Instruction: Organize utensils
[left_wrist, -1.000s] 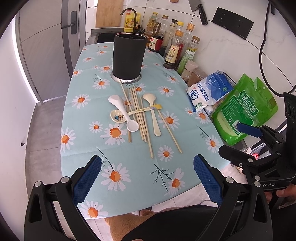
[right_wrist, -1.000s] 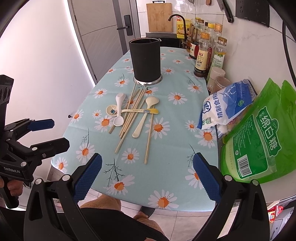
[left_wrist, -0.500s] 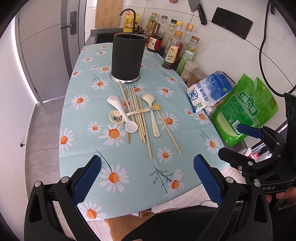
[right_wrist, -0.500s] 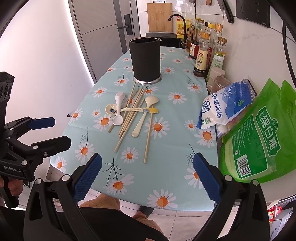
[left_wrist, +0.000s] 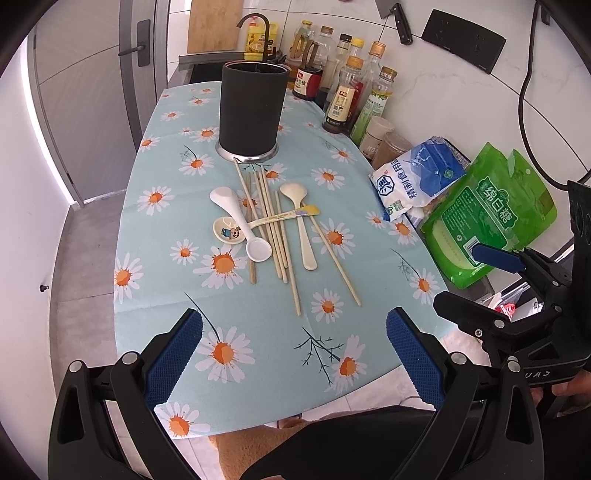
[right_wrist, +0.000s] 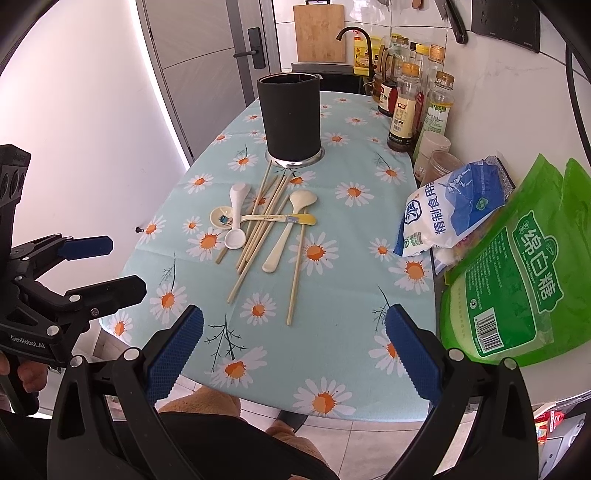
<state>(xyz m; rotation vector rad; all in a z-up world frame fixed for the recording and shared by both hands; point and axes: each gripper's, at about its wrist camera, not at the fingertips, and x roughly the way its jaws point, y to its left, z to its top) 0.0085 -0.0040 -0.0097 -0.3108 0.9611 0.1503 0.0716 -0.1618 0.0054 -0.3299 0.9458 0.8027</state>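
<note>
From my left wrist view, the left tool (left_wrist: 293, 352) hangs wide and empty over the near edge of the bench (left_wrist: 155, 295). The black holder (left_wrist: 253, 110) stands upright at the far end, and I use it as my landmark. Everything to sort lies loose on the cloth just on my side of it: the chopsticks (left_wrist: 275, 236) fan out from its base with their long axes running from holder toward me, a white spoon (left_wrist: 240, 225) and a cream spoon (left_wrist: 303, 225) lie roughly the same way, and a small cartoon spoon (left_wrist: 266, 221) lies crosswise over the sticks. The right tool (left_wrist: 480, 284) shows at the right edge, its jaws parted and holding nothing.

From my right wrist view, the right tool (right_wrist: 293, 350) is also wide and empty. One chopstick (right_wrist: 297, 269) lies apart, right of the pile, its near tip pointing back at this tool. I judge the right hand nearer to it, and the jaws would have to close across the stick's length. The left tool (right_wrist: 99, 266) waits off the bench's left edge.
</note>
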